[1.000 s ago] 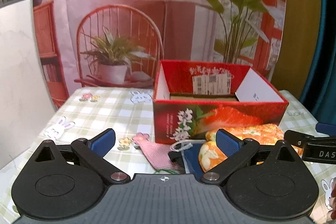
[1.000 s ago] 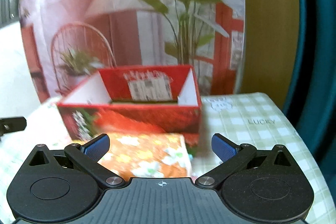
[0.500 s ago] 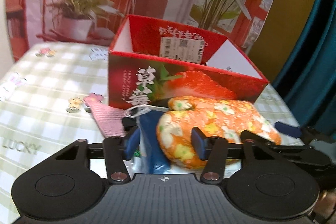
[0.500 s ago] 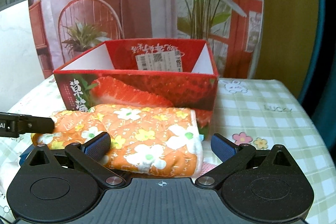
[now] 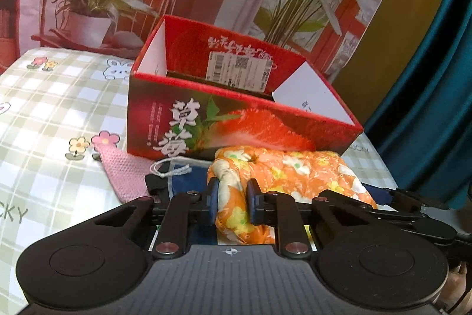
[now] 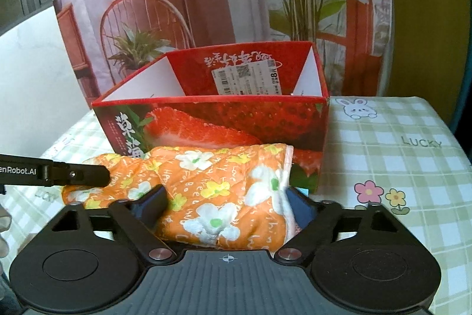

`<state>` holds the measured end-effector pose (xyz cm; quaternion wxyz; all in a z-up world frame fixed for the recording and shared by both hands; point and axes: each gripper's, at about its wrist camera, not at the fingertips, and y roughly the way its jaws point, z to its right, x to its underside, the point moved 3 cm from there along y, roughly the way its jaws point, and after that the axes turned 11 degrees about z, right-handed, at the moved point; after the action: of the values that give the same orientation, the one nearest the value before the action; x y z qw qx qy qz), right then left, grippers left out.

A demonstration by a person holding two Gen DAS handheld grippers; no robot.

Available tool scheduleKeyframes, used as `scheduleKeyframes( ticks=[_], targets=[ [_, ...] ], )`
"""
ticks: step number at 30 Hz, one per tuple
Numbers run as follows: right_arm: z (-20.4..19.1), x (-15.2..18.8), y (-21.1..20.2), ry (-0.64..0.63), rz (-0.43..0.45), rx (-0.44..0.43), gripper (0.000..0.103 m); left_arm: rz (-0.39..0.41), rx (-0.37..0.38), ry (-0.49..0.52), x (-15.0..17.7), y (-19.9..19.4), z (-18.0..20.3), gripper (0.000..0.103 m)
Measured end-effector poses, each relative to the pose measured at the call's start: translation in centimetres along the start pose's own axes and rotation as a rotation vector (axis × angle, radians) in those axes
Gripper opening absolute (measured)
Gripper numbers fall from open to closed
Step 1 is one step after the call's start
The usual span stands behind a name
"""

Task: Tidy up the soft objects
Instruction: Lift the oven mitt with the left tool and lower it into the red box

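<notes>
An orange floral oven mitt (image 5: 295,176) lies in front of a red strawberry box (image 5: 236,126) on the checked tablecloth. My left gripper (image 5: 233,201) is shut on the mitt's thumb end. My right gripper (image 6: 224,207) straddles the mitt's cuff end (image 6: 236,188), its fingers pressed against the fabric on both sides. The box (image 6: 224,120) is open-topped and looks empty. A pink knitted cloth (image 5: 124,173) and a dark blue pouch with a white drawstring (image 5: 188,179) lie under and left of the mitt.
The checked tablecloth (image 6: 398,155) runs to the right of the box. A printed backdrop stands behind the table. A teal curtain (image 5: 436,78) hangs at the right. The left gripper's finger (image 6: 59,170) shows in the right wrist view.
The left gripper moved forward and closed on the mitt's thumb end. The right gripper moved in and narrowed around the cuff end.
</notes>
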<state>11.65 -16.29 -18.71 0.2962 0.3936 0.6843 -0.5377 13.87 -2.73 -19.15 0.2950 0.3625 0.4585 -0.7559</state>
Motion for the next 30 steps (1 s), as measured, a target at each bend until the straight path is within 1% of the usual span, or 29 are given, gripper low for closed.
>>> scheduleKeyframes(
  ticks=[1, 3, 4, 6, 7, 9, 20, 24, 30],
  targets=[
    [0.0, -0.2, 0.0, -0.002, 0.000, -0.001, 0.068, 0.005, 0.001, 0.002, -0.1, 0.0, 0.1, 0.020],
    [-0.1, -0.5, 0.0, -0.012, 0.002, 0.000, 0.053, 0.015, 0.002, 0.004, -0.3, 0.0, 0.0, 0.020],
    [-0.1, -0.7, -0.1, -0.019, 0.003, 0.002, 0.050, 0.018, 0.003, 0.001, -0.4, 0.0, 0.0, 0.019],
    [-0.2, -1.0, -0.2, -0.030, 0.009, 0.006, 0.033, 0.026, 0.007, -0.003, -0.7, -0.1, -0.1, 0.018],
    [-0.1, -1.3, -0.2, -0.034, 0.013, 0.006, 0.030, 0.032, 0.009, -0.003, -0.8, -0.2, -0.2, 0.018],
    [0.0, -1.8, -0.6, -0.037, 0.026, 0.005, 0.018, 0.049, 0.015, 0.001, -1.1, -0.5, -0.1, 0.017],
    [-0.6, -4.7, -3.0, -0.047, 0.111, -0.041, 0.015, 0.154, 0.051, 0.019, -3.3, -2.6, 0.7, 0.017],
    [-0.8, -5.5, -3.6, -0.048, 0.134, -0.052, 0.015, 0.195, 0.057, 0.056, -4.0, -3.3, 1.5, 0.017],
    [-1.0, -6.8, -4.3, -0.045, 0.165, -0.059, 0.014, 0.233, 0.081, 0.057, -4.9, -4.3, 2.0, 0.017]
  ],
)
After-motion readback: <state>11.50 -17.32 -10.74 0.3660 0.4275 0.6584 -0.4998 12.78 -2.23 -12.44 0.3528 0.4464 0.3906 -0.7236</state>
